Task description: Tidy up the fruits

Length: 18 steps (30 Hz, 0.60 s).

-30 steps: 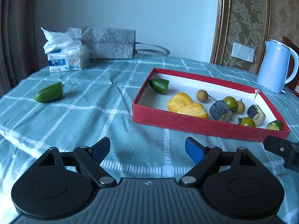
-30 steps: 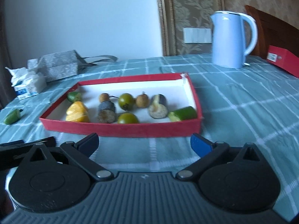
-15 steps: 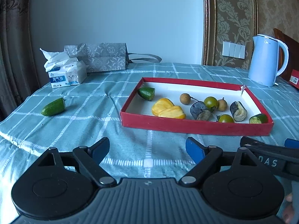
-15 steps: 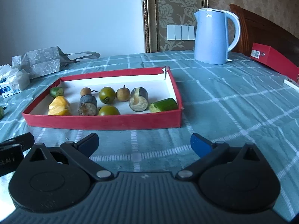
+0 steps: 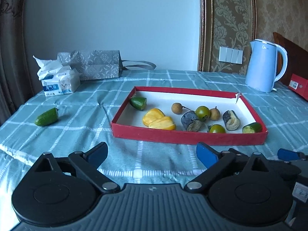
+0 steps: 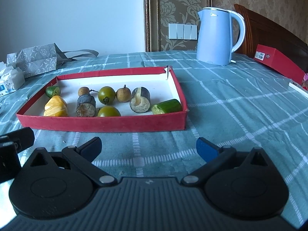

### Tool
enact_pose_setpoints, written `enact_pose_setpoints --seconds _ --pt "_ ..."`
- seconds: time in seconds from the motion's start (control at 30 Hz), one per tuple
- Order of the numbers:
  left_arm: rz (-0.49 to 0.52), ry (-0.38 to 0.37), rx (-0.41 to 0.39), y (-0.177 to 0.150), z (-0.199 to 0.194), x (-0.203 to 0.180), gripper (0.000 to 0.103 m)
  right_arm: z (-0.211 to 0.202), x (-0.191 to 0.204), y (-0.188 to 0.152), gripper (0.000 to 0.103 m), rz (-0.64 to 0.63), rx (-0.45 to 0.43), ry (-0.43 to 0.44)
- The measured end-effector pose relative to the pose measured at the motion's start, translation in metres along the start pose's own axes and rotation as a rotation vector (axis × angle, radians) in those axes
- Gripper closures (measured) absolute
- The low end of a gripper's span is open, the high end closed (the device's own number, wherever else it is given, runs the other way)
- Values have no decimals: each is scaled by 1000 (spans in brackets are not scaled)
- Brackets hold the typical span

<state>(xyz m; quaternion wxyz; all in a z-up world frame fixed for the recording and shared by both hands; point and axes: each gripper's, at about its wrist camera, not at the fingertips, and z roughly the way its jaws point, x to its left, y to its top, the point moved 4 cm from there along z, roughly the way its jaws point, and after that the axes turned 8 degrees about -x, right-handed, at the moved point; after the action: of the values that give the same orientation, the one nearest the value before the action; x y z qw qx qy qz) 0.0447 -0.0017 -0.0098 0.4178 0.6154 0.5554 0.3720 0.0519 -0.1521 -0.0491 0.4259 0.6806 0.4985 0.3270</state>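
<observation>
A red tray (image 5: 184, 135) (image 6: 107, 126) with a white floor holds several fruits: yellow pieces (image 5: 158, 119), green tomatoes (image 5: 202, 112), brown longans (image 5: 176, 108), dark cane pieces (image 5: 191, 121) and green cucumber pieces (image 5: 138, 102). One cucumber piece (image 5: 46, 117) lies loose on the cloth, left of the tray. My left gripper (image 5: 152, 155) is open and empty, in front of the tray's near wall. My right gripper (image 6: 149, 149) is open and empty, also in front of the tray. Each gripper shows at the edge of the other's view.
A blue kettle (image 5: 265, 65) (image 6: 219, 36) stands behind the tray at the right. A tissue pack (image 5: 57, 80) and a grey gift bag (image 5: 94, 65) sit at the back left. A red box (image 6: 277, 62) lies at the far right. A checked green cloth (image 5: 77, 127) covers the table.
Both grippers have pulled back and levelled, so the tray sits farther away and more centred. Both stay open and empty. No fruit has moved.
</observation>
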Motion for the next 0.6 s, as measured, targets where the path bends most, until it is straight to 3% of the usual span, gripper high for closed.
enact_pose_setpoints --seconds 0.23,0.6 --pt "-6 -3 4 1 1 -1 4 1 1 0 0 -9 -5 1" --pt "-66 -82 43 1 0 -4 3 1 -1 1 0 5 -9 5"
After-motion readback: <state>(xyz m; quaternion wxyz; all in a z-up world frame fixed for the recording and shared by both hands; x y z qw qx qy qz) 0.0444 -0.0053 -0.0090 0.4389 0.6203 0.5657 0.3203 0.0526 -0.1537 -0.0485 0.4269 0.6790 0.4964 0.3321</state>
